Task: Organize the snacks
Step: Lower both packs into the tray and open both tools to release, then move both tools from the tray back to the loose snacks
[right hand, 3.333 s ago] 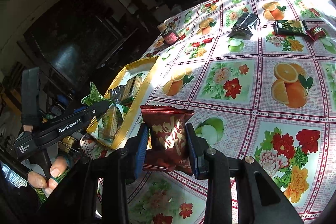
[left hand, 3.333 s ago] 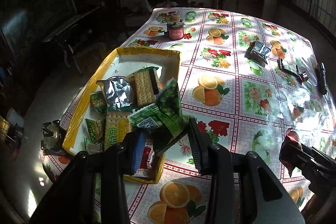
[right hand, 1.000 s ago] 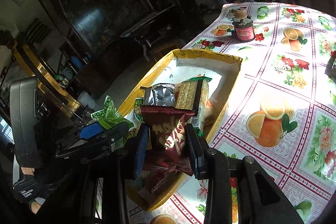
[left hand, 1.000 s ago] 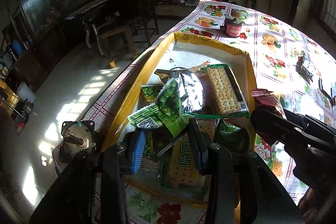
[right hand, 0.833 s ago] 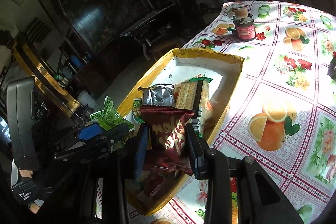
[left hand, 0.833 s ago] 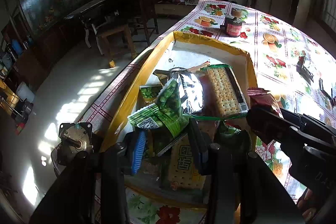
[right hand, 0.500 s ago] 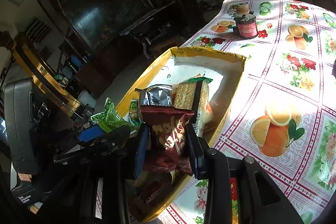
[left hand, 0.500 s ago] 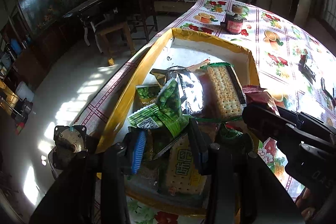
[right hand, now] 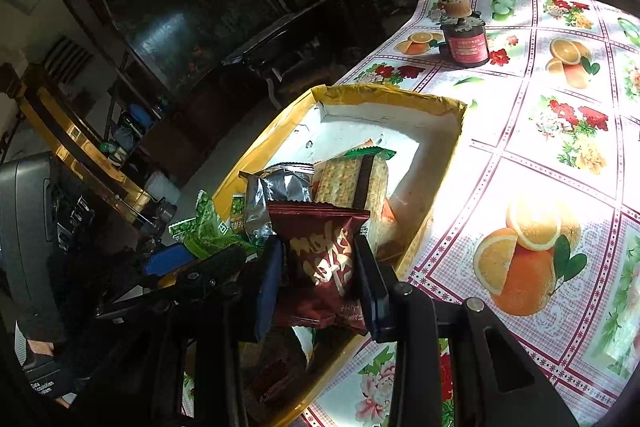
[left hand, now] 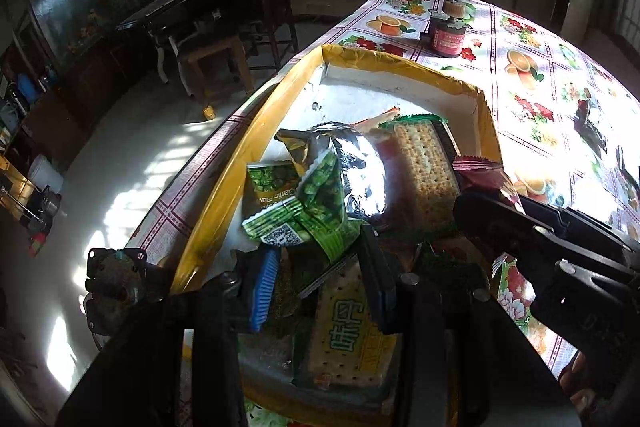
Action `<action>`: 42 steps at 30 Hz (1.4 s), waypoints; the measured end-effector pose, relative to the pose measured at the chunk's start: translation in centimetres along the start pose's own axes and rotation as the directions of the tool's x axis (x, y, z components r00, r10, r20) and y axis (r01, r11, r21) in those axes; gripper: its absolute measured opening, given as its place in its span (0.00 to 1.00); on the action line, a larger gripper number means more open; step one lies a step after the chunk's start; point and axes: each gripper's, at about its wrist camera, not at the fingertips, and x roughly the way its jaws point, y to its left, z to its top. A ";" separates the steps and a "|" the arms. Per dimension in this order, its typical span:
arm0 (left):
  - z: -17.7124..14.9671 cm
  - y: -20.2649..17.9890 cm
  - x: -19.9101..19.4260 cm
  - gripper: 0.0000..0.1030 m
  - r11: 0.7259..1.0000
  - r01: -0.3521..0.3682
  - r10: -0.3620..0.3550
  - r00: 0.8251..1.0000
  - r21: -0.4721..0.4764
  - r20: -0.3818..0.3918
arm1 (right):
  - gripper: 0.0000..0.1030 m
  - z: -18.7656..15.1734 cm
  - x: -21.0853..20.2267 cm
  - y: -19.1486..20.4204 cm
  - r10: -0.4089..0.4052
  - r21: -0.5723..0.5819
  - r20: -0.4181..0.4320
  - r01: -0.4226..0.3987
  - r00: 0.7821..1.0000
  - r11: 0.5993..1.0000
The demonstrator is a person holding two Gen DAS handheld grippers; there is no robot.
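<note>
Over yellow-rimmed cardboard tray (left hand: 256, 147): left gripper (left hand: 320, 267) pinching green pea packet (left hand: 316, 211), right gripper (right hand: 320, 275) clamping dark-red snack packet (right hand: 324, 259); packets beneath shadowed, indistinct.

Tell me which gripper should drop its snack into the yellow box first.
Left, probably. The left gripper holds its green packet over the yellow box interior, while the right gripper holds its maroon packet nearer the rim.

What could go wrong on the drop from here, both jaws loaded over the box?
1. The left gripper and right gripper sit close together above the near end of the yellow box; they may collide on release.
2. That end is already piled with packets, so the green packet or the maroon packet could slide off the heap.
3. The maroon packet hangs near the box's table-side wall and may land outside it.
</note>
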 end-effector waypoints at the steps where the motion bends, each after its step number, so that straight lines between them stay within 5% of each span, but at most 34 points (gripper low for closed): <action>1: 0.1 0.0 0.1 0.40 1.000 0.002 -0.002 1.000 -0.001 -0.003 | 0.34 0.0 0.2 -0.1 -0.004 0.001 -0.003 0.004 1.000 1.000; 12: 0.5 0.0 0.9 0.41 1.000 0.014 -0.014 1.000 -0.004 -0.027 | 0.34 1.0 0.9 -0.2 -0.033 -0.016 -0.001 0.033 0.999 0.999; 22: 0.0 0.9 -0.8 0.64 1.000 0.010 -0.010 1.000 -0.019 0.007 | 0.46 1.1 0.2 0.5 -0.038 -0.016 0.004 0.038 0.999 0.999; 42: -1.0 -0.6 -6.2 0.67 1.000 0.023 -0.024 0.995 0.010 0.101 | 0.51 -0.9 -6.4 -0.3 -0.056 0.009 0.112 0.055 0.992 0.998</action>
